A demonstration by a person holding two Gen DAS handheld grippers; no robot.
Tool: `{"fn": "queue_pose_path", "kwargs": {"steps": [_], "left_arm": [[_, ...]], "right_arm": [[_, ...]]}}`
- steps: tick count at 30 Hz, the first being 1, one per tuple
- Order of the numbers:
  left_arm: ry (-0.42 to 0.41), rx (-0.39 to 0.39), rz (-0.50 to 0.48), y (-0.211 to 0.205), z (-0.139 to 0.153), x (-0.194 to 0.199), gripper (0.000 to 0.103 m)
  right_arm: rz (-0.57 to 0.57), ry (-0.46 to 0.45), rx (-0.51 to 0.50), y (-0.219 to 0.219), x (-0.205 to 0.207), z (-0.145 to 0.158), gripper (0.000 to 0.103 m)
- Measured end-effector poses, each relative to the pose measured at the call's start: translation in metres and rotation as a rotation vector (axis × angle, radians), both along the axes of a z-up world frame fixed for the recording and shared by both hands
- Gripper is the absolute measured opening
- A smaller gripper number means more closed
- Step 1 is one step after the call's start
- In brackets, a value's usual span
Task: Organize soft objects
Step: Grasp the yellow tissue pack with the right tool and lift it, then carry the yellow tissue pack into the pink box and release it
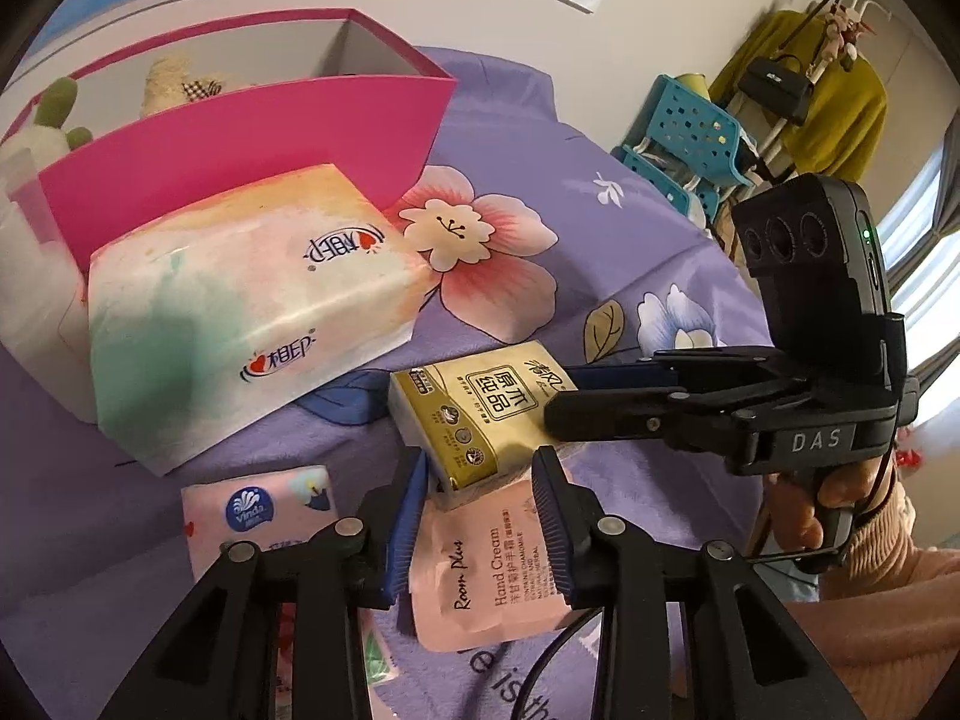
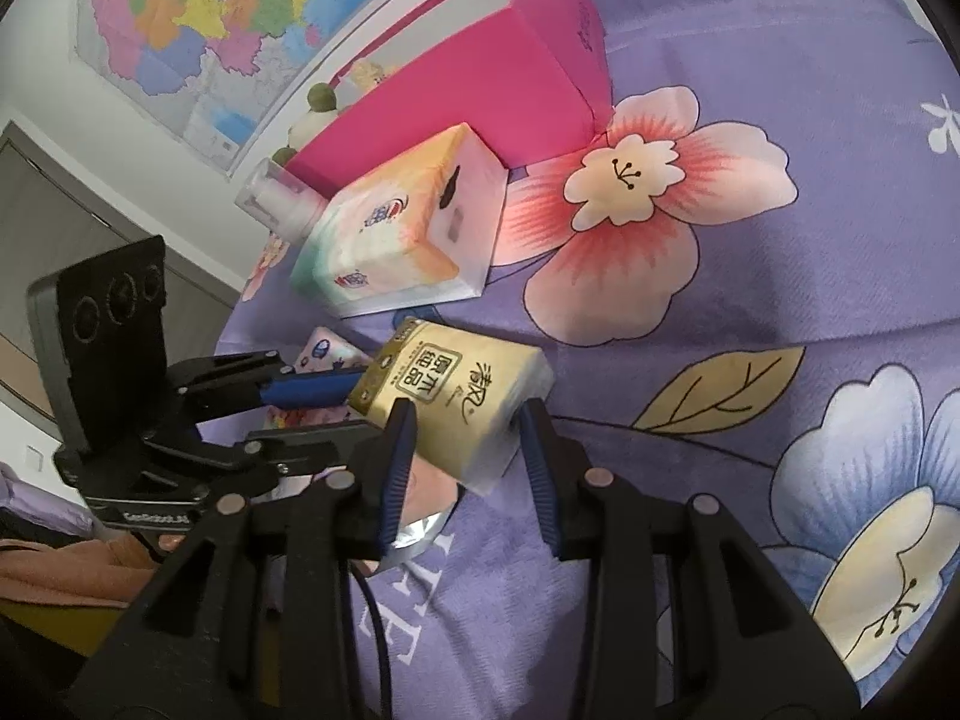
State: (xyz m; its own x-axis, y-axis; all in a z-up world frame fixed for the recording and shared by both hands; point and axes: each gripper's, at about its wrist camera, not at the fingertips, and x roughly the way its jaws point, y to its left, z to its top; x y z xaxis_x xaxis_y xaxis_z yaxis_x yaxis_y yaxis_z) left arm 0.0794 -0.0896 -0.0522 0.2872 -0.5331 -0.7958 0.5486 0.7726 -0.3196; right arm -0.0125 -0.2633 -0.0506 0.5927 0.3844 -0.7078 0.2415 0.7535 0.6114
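Under the gold tissue pack point(image 1: 480, 414), "Hand Cream" sachet point(image 1: 480, 576).

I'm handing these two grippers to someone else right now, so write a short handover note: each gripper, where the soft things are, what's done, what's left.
Left gripper: jaws around one end of the gold tissue pack; firm contact unclear.
Right gripper: jaws around the other end of the same pack; grip also unclear.
Pack sits on the purple floral blanket, partly over a pink hand cream sachet.
Large pastel tissue pack leans by the pink box; pink Vinda tissue pack lies nearest.
Done: plush items already in the box.
Left: gold pack, large pack, Vinda pack.
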Motion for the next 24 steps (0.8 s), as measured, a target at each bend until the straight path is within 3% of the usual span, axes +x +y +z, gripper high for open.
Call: {"fn": "queue_pose_path", "kwargs": {"steps": [9, 24], "left_arm": [[-0.027, -0.034, -0.005, 0.002, 0.013, -0.006, 0.035], [-0.191, -0.099, 0.013, 0.012, 0.078, -0.010, 0.035]], "right_arm": [[-0.016, -0.031, -0.042, 0.001, -0.005, 0.013, 0.036], [0.010, -0.169, -0.177, 0.001, 0.001, 0.080, 0.036]]}}
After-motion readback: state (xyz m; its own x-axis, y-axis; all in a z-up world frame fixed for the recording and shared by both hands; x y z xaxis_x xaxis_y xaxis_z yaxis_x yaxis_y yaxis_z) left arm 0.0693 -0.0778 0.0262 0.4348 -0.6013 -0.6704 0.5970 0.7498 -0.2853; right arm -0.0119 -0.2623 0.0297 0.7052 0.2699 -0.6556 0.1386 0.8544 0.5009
